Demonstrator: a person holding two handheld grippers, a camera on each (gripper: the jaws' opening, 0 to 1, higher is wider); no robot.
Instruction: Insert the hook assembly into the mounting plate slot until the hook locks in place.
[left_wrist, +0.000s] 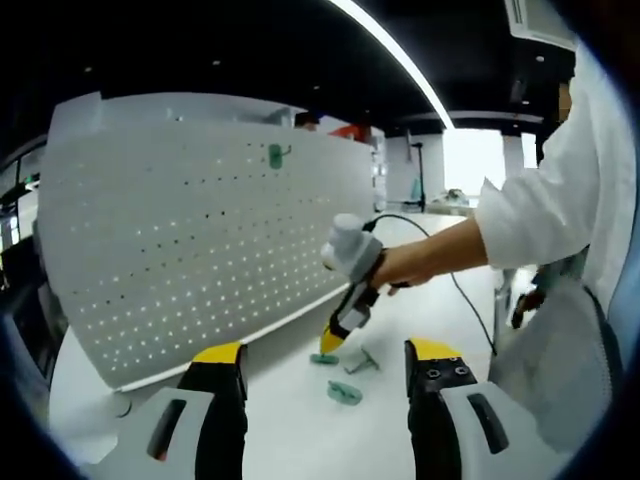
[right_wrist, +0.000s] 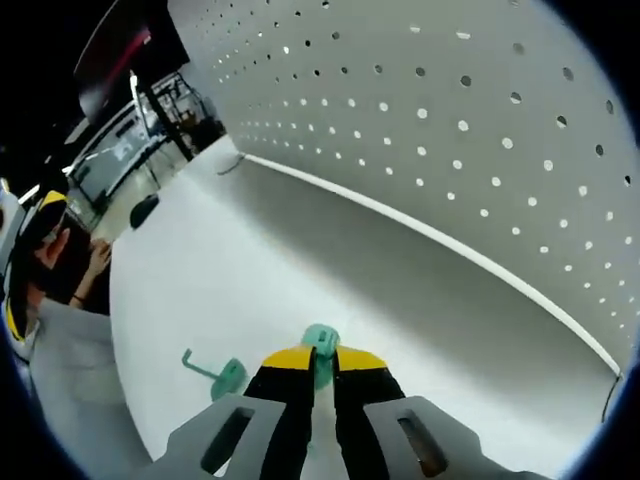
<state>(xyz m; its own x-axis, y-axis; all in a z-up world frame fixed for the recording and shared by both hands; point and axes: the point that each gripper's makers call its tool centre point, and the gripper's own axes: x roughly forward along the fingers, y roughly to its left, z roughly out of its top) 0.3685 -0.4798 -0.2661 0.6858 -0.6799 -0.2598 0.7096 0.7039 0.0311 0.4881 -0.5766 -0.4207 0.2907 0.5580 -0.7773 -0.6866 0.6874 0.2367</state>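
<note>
The white perforated mounting plate (left_wrist: 200, 240) stands upright on the table, and one green hook (left_wrist: 275, 155) hangs in it near its top. In the right gripper view the plate (right_wrist: 450, 120) fills the upper right. My right gripper (right_wrist: 322, 358) is shut on a green hook (right_wrist: 320, 342) low over the table. From the left gripper view, a hand holds that right gripper (left_wrist: 338, 330), tip down on the green hook (left_wrist: 323, 358). My left gripper (left_wrist: 326, 350) is open with nothing between its jaws, a short way back from the hooks.
Two more hooks lie loose on the white table (left_wrist: 290, 420): a green one (left_wrist: 345, 392) and a paler one (left_wrist: 362, 362). One loose hook (right_wrist: 222, 375) lies left of my right jaws. A black cable (left_wrist: 470, 300) trails across the table. A white sleeve (left_wrist: 550, 200) is at the right.
</note>
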